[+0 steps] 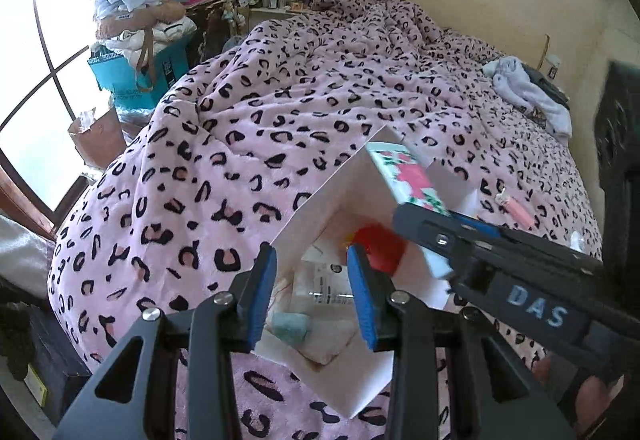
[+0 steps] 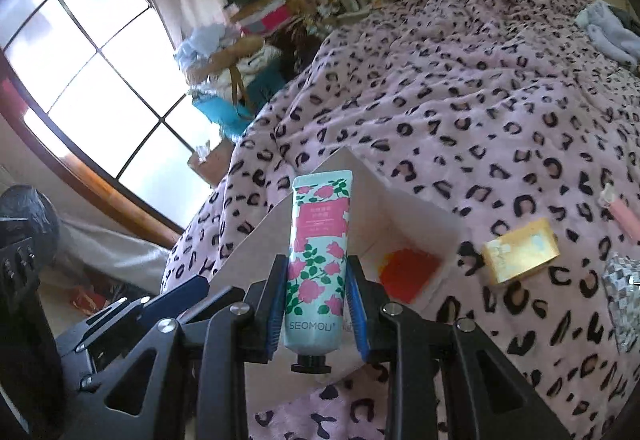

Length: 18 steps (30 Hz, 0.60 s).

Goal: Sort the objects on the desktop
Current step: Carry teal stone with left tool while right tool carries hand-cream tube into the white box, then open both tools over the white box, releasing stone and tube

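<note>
A rose-print tube (image 2: pixel 318 264) is being clamped cap-down by the right gripper (image 2: pixel 316 304) above the white box (image 2: pixel 420 216), apparently for dropping in, while the left gripper (image 1: pixel 312 294) is being held narrowly parted, empty.

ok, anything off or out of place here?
Nothing spilled or damaged. The right tool grips the floral tube over the white box. A gold box lies on the bedspread, unsorted.

Glossy plastic tube (image 2: pixel 318 260), matt white paperboard box (image 1: pixel 320 208), fuzzy cloth blanket (image 1: pixel 280 88).
</note>
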Each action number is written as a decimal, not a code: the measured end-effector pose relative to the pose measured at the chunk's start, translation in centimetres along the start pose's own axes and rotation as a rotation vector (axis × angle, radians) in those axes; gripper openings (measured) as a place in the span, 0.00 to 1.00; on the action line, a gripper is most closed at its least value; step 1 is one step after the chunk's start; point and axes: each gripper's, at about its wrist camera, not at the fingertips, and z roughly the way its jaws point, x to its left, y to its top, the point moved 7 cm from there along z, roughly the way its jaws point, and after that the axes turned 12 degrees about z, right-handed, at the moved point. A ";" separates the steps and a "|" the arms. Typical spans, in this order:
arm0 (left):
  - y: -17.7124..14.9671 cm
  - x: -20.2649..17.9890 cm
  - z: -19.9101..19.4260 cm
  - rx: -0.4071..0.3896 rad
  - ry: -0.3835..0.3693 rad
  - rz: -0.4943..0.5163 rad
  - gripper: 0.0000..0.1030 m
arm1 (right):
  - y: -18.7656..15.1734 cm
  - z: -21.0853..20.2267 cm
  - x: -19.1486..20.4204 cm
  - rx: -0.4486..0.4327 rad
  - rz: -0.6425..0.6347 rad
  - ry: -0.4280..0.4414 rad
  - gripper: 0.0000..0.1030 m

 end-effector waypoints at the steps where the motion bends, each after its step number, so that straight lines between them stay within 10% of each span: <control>1: -0.2 -0.1 0.2 0.002 0.003 0.004 0.36 | -0.1 0.5 0.0 0.007 -0.003 -0.008 0.28; 11: -1.1 -1.0 0.3 0.015 0.020 0.028 0.53 | 0.2 -0.5 -0.3 -0.004 -0.006 -0.071 0.31; 18: -0.4 -2.4 -3.5 -0.058 0.007 0.040 0.76 | 0.1 -8.2 -1.4 -0.142 0.036 -0.063 0.43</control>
